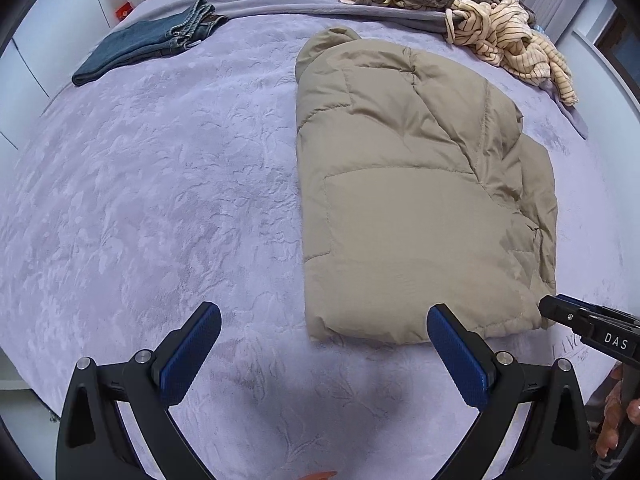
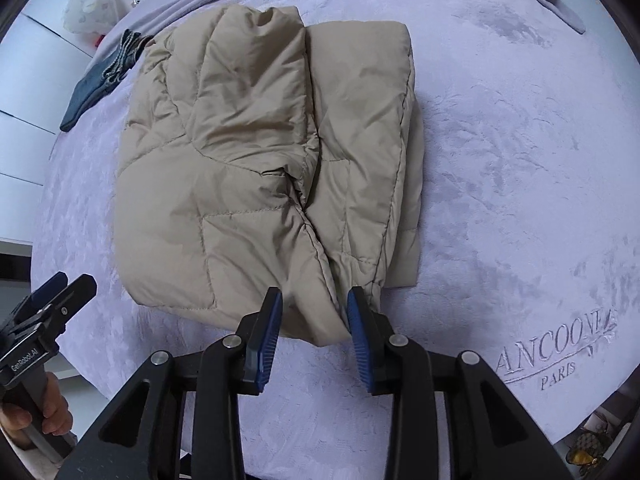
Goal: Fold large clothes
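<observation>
- The bed (image 1: 160,200), covered in a lilac embossed blanket, serves as the work surface; its broad flat middle gives a bulky garment room to lie spread out, which is likely why the other clothes sit pushed to the far edges.
- The puffer jacket (image 1: 420,200), tan and quilted, lies in the middle of the bed, right of centre in the left wrist view. It is already doubled lengthwise, sleeves tucked over the body, so it forms a long thick slab with its hem end nearest the person. I judge the side folds done and a crosswise fold remaining.
- The pile of unfolded clothes (image 1: 480,20), brown and striped, waits at the far right of the bed, well apart from the jacket, presumably next in line.
- The folded jeans (image 1: 148,44) rest at the far left, seemingly finished and set aside.
- The right gripper (image 2: 314,320) sits at the jacket's near hem, its jaws partly closed around a puffed bulge of fabric; a grip here would let the hem be lifted toward the collar.
- The left gripper (image 1: 324,356) hovers over bare blanket just beside the hem's left corner, jaws spread wide and holding nothing, placed to take the matching corner.
</observation>
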Demonstrator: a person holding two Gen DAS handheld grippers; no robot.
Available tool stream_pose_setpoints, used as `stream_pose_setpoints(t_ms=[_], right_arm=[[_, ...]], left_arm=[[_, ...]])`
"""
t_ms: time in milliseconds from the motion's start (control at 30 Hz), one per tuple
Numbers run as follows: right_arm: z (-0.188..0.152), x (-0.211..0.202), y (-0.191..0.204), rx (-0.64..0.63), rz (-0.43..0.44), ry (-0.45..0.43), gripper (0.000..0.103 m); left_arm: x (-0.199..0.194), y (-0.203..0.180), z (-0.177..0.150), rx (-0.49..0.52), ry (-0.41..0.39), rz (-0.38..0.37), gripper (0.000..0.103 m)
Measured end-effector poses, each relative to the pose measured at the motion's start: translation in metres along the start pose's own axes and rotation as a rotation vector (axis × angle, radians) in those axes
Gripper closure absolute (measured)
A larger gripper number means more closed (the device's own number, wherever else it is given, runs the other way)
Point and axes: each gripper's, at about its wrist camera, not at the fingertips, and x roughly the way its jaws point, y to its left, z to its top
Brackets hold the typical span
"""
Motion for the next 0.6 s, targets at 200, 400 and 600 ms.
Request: stream_pose_setpoints(t_ms=[200, 400, 600], right_arm=[[-0.013, -0.021, 0.004, -0.028, 0.033, -0.033, 0.056], [-0.027, -0.041, 0.008, -0.06, 0.05, -0.056, 0.043], [-0.041, -0.062, 0.006, -0.085, 0.046, -0.09, 0.042]], left_arm=[[-0.022, -0.002, -0.01, -0.031, -0.038, 0.038, 0.0], [-0.05, -0.008, -0.023, -0.061, -0.074, 0.051, 0.0], [-0.07, -0.019, -0.036, -0.07, -0.099, 0.062, 0.0]])
